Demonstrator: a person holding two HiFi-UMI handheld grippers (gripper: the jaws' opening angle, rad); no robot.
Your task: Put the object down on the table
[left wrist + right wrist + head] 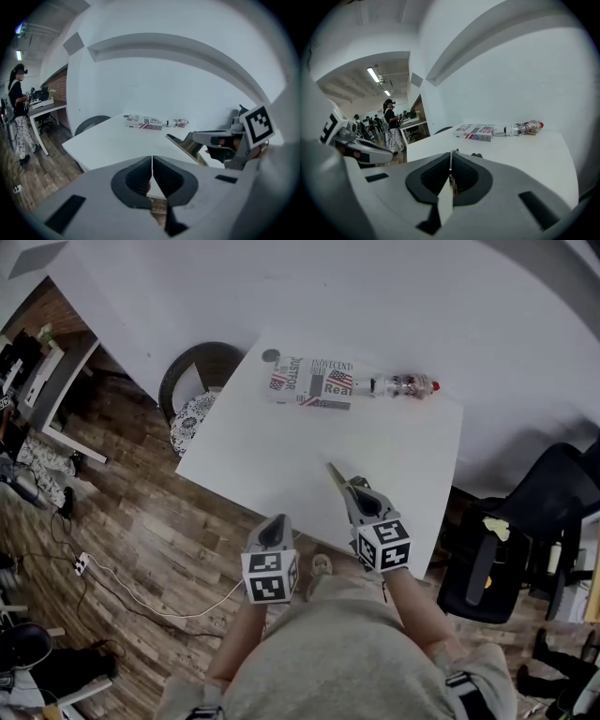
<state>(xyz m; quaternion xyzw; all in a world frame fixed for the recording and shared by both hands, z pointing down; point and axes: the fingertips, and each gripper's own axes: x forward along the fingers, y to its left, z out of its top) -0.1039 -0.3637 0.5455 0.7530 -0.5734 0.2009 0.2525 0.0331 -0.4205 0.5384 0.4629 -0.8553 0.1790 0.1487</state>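
My right gripper [353,487] hovers over the near part of the white table [281,456], shut on a thin flat metallic blade-like object [336,473] that sticks out forward and to the left past its tips. In the right gripper view the jaws [451,159] pinch this object [452,183] edge-on. From the left gripper view it appears as a shiny flat strip [186,144] held by the right gripper [199,137]. My left gripper [274,531] hangs at the table's near edge, shut with nothing between its fingers [152,161].
A printed flag-pattern box [311,382] and a clear bottle with a red cap [403,386] lie at the table's far side. A round dark chair [192,390] stands at the left, a black office chair [506,549] at the right. A person [16,108] stands far left.
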